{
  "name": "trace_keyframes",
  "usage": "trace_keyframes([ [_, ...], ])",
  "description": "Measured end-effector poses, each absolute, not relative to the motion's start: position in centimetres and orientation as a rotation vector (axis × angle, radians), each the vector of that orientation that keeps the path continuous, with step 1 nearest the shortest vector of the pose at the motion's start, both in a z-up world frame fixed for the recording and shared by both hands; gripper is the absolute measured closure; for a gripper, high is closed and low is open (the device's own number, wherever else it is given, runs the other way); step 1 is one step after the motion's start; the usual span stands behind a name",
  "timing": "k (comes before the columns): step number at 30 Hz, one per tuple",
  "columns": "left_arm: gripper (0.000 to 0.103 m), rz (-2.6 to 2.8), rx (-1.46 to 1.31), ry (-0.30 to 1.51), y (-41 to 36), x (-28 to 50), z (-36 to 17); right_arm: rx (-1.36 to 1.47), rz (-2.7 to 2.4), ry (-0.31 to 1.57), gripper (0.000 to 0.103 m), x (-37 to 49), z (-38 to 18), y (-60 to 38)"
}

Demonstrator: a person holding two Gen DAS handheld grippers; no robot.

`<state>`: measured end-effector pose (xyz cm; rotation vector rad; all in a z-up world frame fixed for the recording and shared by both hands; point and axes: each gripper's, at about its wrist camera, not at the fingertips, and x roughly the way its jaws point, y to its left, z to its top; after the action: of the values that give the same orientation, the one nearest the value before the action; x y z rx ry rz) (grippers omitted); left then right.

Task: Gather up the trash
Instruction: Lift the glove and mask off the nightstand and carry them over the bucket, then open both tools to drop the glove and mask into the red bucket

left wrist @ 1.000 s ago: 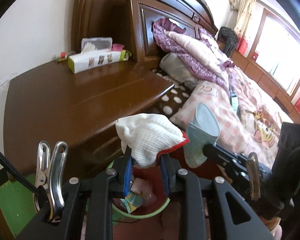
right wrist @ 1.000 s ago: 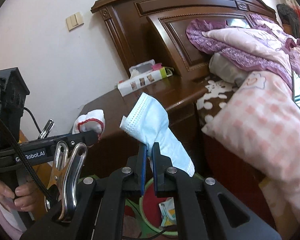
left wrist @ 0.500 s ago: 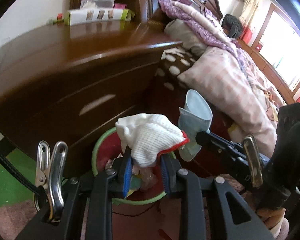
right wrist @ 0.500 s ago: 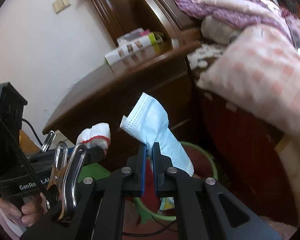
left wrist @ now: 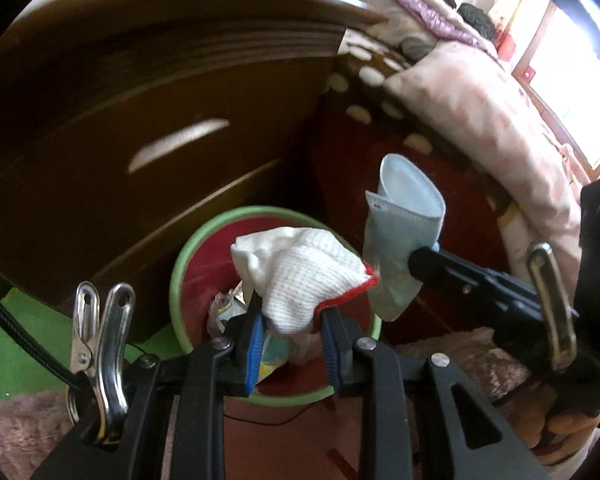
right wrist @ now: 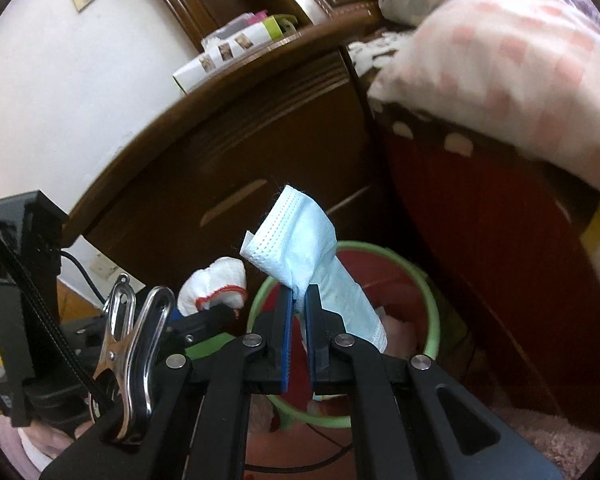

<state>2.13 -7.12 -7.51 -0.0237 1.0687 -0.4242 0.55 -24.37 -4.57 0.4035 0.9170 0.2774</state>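
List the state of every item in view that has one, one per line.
Left tool: shut on white glove.
White glove: crumpled, held above bin.
Right tool: shut on face mask.
Face mask: folded, held above bin.
Bin: open, partly filled with trash.

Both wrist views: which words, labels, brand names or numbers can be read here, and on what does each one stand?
None can be read.
The box on the nightstand carries small printed pictures, but any text is too small and blurred.
The wrappers in the trash bin show colours only.
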Motion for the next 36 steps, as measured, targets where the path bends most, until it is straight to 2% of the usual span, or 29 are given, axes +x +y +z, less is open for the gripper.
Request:
trace_keyframes([
  [12, 0.077, -0.397, -0.024, 1.175, -6.8, 2.8, -11.6, 0.426, 0.270, 0.998, 0.096, 0.9, -6.8, -24.3],
  [29, 0.077, -0.394, 0.003, 1.233, -7.9, 3.7, -15.7, 0.507, 0.222, 1.081, 0.096, 1.9, -10.0, -25.1],
  [36, 0.072, -0.373, 0.009, 1.238, -7.6, 3.7, -16.1, 0.466, 0.210, 1.109, 0.096, 2.3, -10.8, -24.4],
])
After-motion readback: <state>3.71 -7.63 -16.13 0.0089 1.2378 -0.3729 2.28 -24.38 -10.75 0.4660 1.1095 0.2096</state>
